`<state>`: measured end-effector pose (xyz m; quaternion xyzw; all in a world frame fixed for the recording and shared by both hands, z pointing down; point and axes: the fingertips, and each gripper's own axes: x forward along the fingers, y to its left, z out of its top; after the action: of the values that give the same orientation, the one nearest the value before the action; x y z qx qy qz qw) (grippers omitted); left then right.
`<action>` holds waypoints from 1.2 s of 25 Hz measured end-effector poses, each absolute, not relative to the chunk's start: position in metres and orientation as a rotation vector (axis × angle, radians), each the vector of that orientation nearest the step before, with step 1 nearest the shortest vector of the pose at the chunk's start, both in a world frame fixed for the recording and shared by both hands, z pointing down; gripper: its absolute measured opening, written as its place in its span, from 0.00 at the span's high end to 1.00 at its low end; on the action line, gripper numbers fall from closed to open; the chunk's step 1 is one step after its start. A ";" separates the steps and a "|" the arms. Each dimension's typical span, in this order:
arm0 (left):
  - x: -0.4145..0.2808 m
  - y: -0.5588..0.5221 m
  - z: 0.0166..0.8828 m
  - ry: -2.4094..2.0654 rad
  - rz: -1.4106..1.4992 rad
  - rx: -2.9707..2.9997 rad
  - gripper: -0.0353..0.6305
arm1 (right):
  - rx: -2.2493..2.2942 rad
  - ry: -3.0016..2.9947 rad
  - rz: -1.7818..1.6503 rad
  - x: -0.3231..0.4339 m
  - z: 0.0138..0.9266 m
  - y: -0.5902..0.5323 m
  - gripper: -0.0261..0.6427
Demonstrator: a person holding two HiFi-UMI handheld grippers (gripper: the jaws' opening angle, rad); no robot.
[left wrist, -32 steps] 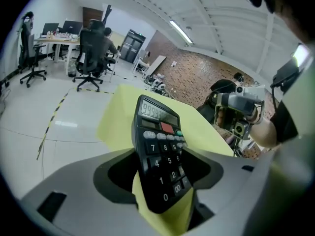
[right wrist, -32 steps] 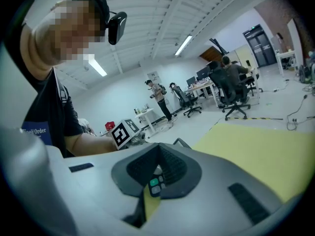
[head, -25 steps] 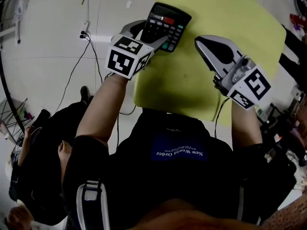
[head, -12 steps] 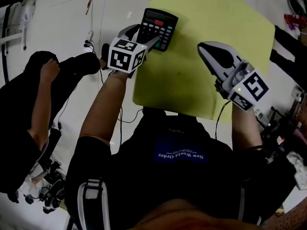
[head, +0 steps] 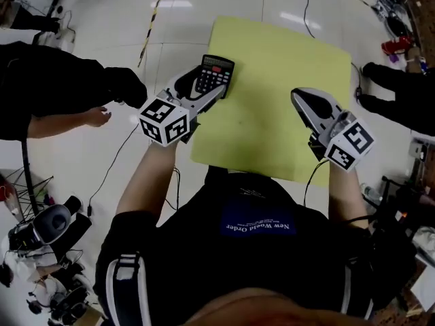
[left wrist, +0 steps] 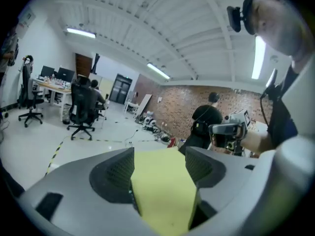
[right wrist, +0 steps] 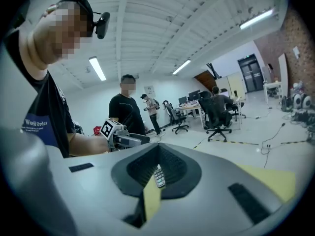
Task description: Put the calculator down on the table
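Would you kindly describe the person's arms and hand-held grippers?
The left hand-held gripper and right hand-held gripper: grey curved jaws, dark ribbed pads, a white cube with black square markers each. A dark cable leaves the right one. Black short-sleeved T-shirt.

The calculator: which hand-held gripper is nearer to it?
Left. The left hand-held gripper overlaps the calculator in the head view; the right hand-held gripper is well to its right.
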<state>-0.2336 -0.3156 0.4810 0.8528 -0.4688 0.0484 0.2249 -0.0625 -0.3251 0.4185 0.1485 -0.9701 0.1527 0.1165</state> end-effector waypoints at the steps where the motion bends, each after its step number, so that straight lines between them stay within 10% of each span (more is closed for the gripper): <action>1: -0.224 -0.310 0.459 -1.286 0.094 2.390 0.46 | 0.451 -2.851 0.420 -0.053 0.405 -0.322 0.98; 8: -0.163 -0.265 0.344 -1.145 -0.131 2.610 0.46 | 0.537 -2.937 0.290 0.006 0.321 -0.290 0.98; 16: -0.111 -0.208 0.300 -0.948 -0.328 2.703 0.93 | 0.622 -2.977 0.258 0.055 0.291 -0.248 0.98; 30: -0.097 -0.202 0.296 -0.849 -0.347 2.736 0.94 | 0.674 -2.998 0.371 0.049 0.304 -0.246 0.98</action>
<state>-0.0973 -0.2022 0.2958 0.9404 -0.2917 -0.1194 0.1276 0.0489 -0.2460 0.3045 0.2176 -0.9684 0.1198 0.0230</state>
